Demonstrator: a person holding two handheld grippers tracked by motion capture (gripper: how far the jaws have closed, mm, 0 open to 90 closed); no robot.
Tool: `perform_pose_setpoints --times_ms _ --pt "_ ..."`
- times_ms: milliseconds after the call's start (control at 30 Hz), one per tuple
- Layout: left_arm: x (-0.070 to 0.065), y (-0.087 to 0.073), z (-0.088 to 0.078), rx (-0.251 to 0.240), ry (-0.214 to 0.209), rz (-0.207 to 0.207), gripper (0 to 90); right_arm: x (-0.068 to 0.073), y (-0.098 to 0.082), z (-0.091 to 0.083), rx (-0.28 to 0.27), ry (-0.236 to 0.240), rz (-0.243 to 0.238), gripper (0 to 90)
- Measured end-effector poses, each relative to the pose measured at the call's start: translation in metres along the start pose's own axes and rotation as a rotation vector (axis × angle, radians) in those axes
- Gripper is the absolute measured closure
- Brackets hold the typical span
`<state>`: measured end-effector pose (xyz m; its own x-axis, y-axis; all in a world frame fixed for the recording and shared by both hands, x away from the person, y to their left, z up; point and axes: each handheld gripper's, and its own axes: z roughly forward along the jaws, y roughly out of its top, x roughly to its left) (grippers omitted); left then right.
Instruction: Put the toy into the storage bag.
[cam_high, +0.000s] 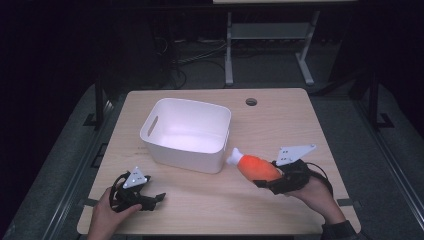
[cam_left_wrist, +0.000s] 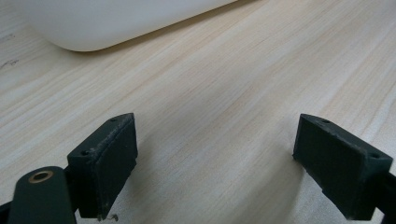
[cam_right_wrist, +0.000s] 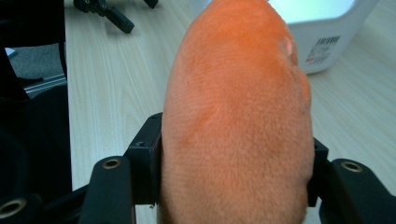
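Observation:
An orange plush drumstick (cam_high: 256, 167) with a white bone end hangs just above the table, right of a white plastic bin (cam_high: 186, 134). My right gripper (cam_high: 266, 181) is shut on its fat orange end; in the right gripper view the plush (cam_right_wrist: 236, 121) bulges between both jaws. The white tip points toward the bin's near right corner. My left gripper (cam_high: 159, 197) rests low at the table's front left, open, with bare wood between its pads (cam_left_wrist: 109, 161).
The light wooden table (cam_high: 280, 115) has a round cable hole (cam_high: 251, 102) at the back. The bin (cam_right_wrist: 322, 37) bears a barcode label. A dark floor and a metal frame leg (cam_high: 229, 50) lie beyond the far edge.

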<state>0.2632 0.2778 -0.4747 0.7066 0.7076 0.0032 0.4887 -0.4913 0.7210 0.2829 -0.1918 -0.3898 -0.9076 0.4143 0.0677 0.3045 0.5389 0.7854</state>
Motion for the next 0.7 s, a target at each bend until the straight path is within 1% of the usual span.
perform_pose_setpoints --times_ms 100,300,700 --pt "0.0 0.0 0.0 -0.005 0.0 -0.005 12.7 -0.001 0.005 -0.003 -0.007 0.001 -0.008 41.1" --pt "0.0 0.0 0.0 0.0 -0.001 -0.003 12.7 -0.002 0.013 -0.007 -0.022 0.002 -0.028 41.1" --pt "0.0 0.0 0.0 0.0 -0.001 -0.003 12.8 -0.007 0.031 -0.014 -0.058 0.011 -0.051 41.0"
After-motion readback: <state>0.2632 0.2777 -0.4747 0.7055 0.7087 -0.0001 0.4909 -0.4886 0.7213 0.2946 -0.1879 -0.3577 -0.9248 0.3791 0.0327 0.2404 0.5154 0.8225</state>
